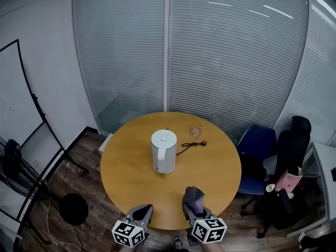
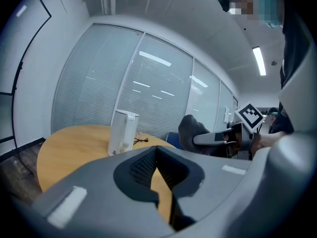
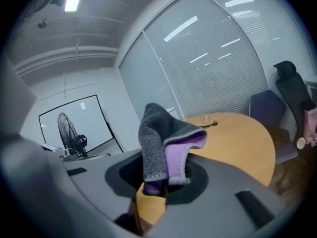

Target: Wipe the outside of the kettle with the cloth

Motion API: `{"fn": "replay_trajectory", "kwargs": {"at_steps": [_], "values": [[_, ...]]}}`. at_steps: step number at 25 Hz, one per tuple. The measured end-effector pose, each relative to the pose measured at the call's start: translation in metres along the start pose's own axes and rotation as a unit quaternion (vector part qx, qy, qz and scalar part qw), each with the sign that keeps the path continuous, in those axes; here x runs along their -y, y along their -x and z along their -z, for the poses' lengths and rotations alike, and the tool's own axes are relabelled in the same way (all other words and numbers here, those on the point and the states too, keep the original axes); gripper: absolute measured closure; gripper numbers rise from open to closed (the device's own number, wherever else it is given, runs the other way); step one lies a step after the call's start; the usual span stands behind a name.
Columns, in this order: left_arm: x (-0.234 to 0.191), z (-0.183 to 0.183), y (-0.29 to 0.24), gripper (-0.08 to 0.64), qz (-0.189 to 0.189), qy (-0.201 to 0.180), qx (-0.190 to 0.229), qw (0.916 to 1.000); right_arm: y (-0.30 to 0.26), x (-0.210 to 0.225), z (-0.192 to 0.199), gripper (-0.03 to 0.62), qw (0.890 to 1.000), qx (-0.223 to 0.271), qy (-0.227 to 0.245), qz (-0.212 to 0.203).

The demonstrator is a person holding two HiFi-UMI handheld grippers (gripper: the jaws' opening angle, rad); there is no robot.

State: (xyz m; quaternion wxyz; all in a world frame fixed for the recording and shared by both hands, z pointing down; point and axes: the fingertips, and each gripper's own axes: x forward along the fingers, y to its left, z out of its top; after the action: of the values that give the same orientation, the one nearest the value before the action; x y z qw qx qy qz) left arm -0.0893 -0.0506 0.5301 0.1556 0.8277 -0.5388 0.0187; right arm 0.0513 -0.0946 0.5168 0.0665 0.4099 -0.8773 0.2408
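White kettle (image 1: 164, 151); round table (image 1: 126, 185) of honey-yellow wood; thin black cord (image 1: 192, 144). The cloth (image 3: 163, 138) is speckled dark grey outside and lilac inside. Left gripper (image 2: 157, 155) and right gripper (image 3: 156, 185) are grey, their cubes (image 1: 128, 233) (image 1: 208, 230) patterned with black-and-white square markers. Dark brown plank floor (image 1: 79, 177), pale grey finely striped blinds (image 1: 236, 62), one blue chair (image 1: 260, 140), one black chair (image 1: 293, 148).
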Motion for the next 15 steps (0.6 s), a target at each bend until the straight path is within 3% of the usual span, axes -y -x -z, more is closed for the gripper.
{"fn": "replay_trajectory", "kwargs": {"at_steps": [15], "values": [[-0.005,0.021,0.083,0.551,0.036,0.003,-0.007,0.9993,0.043,-0.067,0.040,0.495,0.999,0.016,-0.002,0.041]]}}
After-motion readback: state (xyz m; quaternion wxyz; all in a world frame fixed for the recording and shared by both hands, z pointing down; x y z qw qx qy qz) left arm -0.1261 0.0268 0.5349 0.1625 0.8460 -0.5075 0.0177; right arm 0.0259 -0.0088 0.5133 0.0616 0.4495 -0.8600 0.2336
